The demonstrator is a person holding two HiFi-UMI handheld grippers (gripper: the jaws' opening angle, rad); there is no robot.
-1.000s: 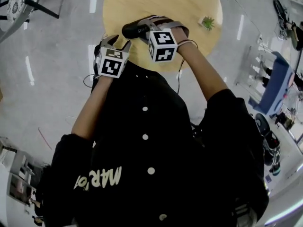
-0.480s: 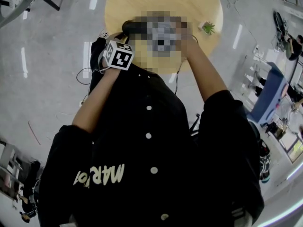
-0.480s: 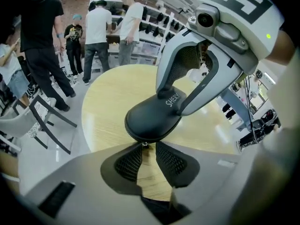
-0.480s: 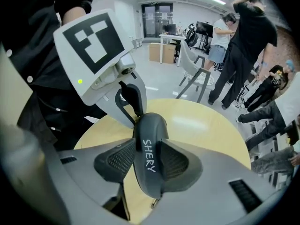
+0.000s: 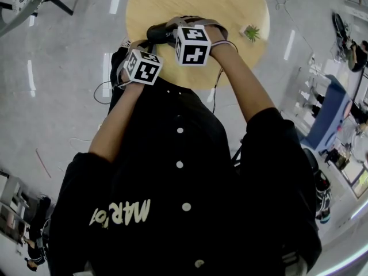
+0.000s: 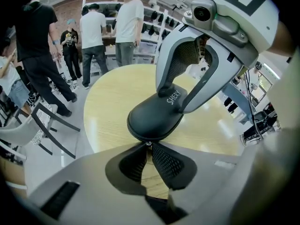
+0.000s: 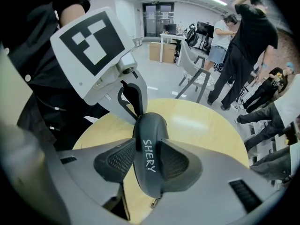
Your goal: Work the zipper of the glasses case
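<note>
- Holding a gripper in each hand, the person (image 5: 184,200) bends over a round wooden worktop (image 5: 230,4), and both grippers meet above its near edge.
- The right gripper (image 7: 147,161) grasps the glasses case (image 7: 149,139). Its jaws stand wide, one pad pressed on each long side, and the white word "SHERY" lies between them.
- The glasses case is black, oval and smooth. It hangs in the air over the worktop and does not touch it, carried only by the right gripper.
- The left gripper (image 6: 147,146) comes to one end of the case, the end that points away from the right gripper's camera.
- The jaws of the left gripper have just been closing. They are now almost together, and their tips pinch the small metal zipper pull (image 6: 148,145) at the end of the case.
- In the head view the marker cube (image 5: 191,45) of the right gripper sits just beside the case, with the left gripper's cube lower and to the left.
- A small potted plant (image 5: 251,31) stands on the worktop, well apart from the grippers.
- The person wears a black shirt with white buttons.
- Several people (image 6: 126,27) stand in the room behind the worktop, and a chair (image 6: 42,125) stands near it on the floor.
</note>
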